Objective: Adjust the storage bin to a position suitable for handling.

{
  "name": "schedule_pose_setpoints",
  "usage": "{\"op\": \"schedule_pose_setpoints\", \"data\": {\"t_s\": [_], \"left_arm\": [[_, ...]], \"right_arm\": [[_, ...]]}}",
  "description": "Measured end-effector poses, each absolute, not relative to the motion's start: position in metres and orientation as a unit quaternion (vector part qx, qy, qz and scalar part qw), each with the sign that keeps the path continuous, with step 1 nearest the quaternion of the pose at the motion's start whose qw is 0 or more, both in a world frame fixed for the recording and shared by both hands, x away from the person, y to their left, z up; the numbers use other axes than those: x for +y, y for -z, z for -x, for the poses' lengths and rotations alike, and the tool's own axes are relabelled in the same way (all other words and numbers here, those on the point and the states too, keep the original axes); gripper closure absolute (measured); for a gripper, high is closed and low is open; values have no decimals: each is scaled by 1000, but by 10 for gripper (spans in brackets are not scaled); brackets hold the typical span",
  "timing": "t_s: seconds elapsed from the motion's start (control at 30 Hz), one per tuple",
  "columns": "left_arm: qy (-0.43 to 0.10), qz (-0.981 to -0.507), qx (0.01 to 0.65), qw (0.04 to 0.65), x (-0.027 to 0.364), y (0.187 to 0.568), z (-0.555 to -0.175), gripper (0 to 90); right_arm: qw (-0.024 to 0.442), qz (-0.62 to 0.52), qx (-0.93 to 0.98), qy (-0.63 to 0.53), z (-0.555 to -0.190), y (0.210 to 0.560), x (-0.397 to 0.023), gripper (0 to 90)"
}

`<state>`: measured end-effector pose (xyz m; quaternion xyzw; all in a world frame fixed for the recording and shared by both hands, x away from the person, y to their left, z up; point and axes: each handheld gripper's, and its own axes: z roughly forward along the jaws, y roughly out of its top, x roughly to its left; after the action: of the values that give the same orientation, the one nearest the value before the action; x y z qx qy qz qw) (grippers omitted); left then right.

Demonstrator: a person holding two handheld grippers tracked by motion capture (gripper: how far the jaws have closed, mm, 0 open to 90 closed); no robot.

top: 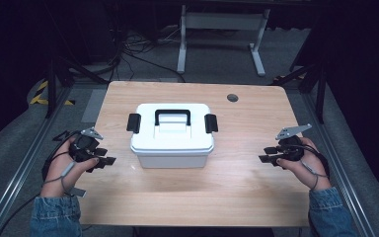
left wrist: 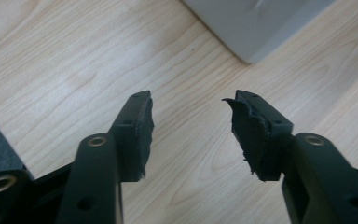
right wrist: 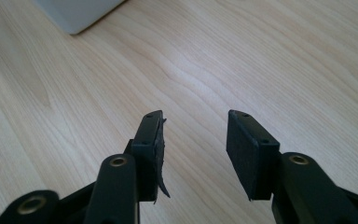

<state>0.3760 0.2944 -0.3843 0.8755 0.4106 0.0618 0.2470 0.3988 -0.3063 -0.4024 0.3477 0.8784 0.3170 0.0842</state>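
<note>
A white plastic box [top: 171,134] with a black handle [top: 172,114] and two black side latches [top: 133,123] stands shut in the middle of the wooden table [top: 237,182]. My left gripper [top: 103,157] rests near the table's left edge, jaws open, pointing toward the box. Its own view shows empty space between the jaws [left wrist: 189,109] and a corner of the box [left wrist: 256,28] ahead. My right gripper [top: 267,154] sits at the right side, open, aimed at the box. The right gripper view has bare wood between the jaws [right wrist: 193,122] and the box corner [right wrist: 77,14] at top left.
A small dark round hole [top: 232,98] lies in the table's far right part. Beyond the table, a white frame [top: 222,34] and cables [top: 138,49] lie on the grey floor. Metal rails [top: 19,168] run along both sides.
</note>
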Motion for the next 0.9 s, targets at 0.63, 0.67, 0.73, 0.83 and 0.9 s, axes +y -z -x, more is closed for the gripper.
{"op": "schedule_pose_setpoints", "data": {"t_s": [0.63,0.67,0.73,0.83,0.9], "left_arm": [[-38,-877,396,268,274,379,-384,900],[-37,-877,396,271,273,380,-384,900],[-37,-880,388,271,271,382,-385,900],[-37,-884,381,269,269,384,-385,900],[-33,-883,381,274,268,385,-385,895]], "right_arm": [[79,-296,865,-398,-409,392,-255,900],[77,-291,866,-398,-410,391,-251,900],[80,-281,869,-399,-412,389,-243,900],[73,-262,873,-405,-415,389,-230,900],[74,-247,878,-404,-417,392,-221,857]]}}
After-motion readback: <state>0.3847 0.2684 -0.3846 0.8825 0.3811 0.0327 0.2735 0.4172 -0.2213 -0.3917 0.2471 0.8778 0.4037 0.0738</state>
